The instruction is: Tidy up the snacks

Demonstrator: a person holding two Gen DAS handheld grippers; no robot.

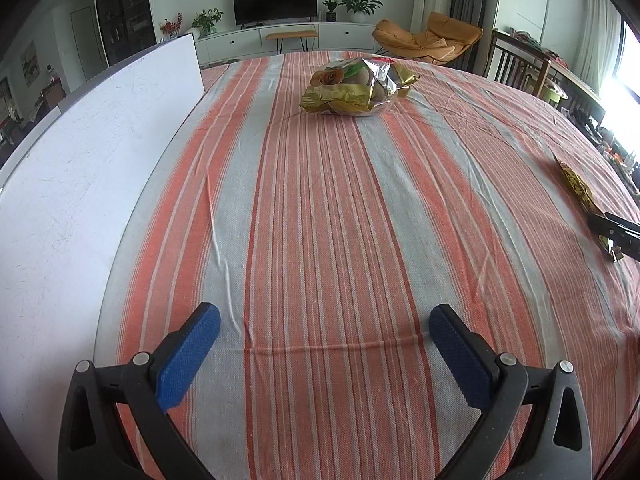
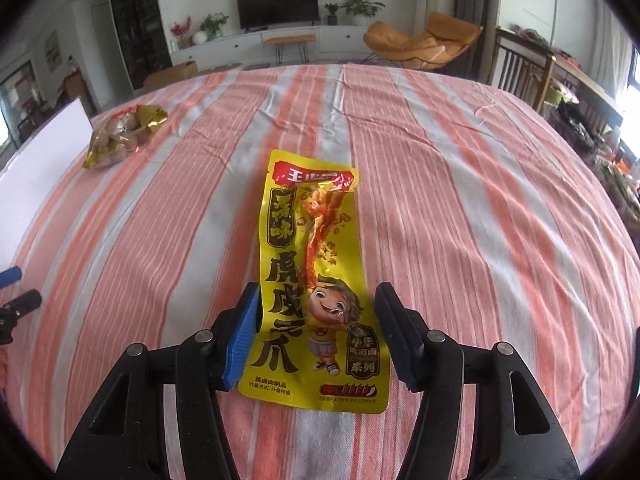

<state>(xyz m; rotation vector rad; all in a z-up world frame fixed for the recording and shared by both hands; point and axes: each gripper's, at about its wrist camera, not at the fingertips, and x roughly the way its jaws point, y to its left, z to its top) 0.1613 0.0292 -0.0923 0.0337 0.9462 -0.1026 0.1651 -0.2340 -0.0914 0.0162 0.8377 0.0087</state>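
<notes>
Right now the right gripper (image 2: 316, 336) has the yellow chicken-feet snack packet (image 2: 312, 280) between its blue pads, but whether it is gripped I cannot tell: the left pad (image 2: 242, 340) lies along the packet's edge, while the right pad (image 2: 396, 336) looks to be just at or barely off the other edge. The packet runs from the jaws toward 12 o'clock over the striped tablecloth (image 2: 480, 220), and it looks to be lifted rather than flat, though I cannot be sure.

In the left wrist view the left gripper (image 1: 324, 350) is released, jaws wide and empty above the cloth. At its 12 o'clock, well apart, sits the clear bag of wrapped snacks (image 1: 352, 88); at 3 o'clock the yellow packet's edge shows. A white board (image 1: 80, 200) lies at 9 o'clock.

By my judgement the packet is light, thin and flexible, with slick foil that bends and may slide. Taking it across its width near the lower sealed end, where it is flattest, should hold best; a hard squeeze over the lumpy middle could crush the food
</notes>
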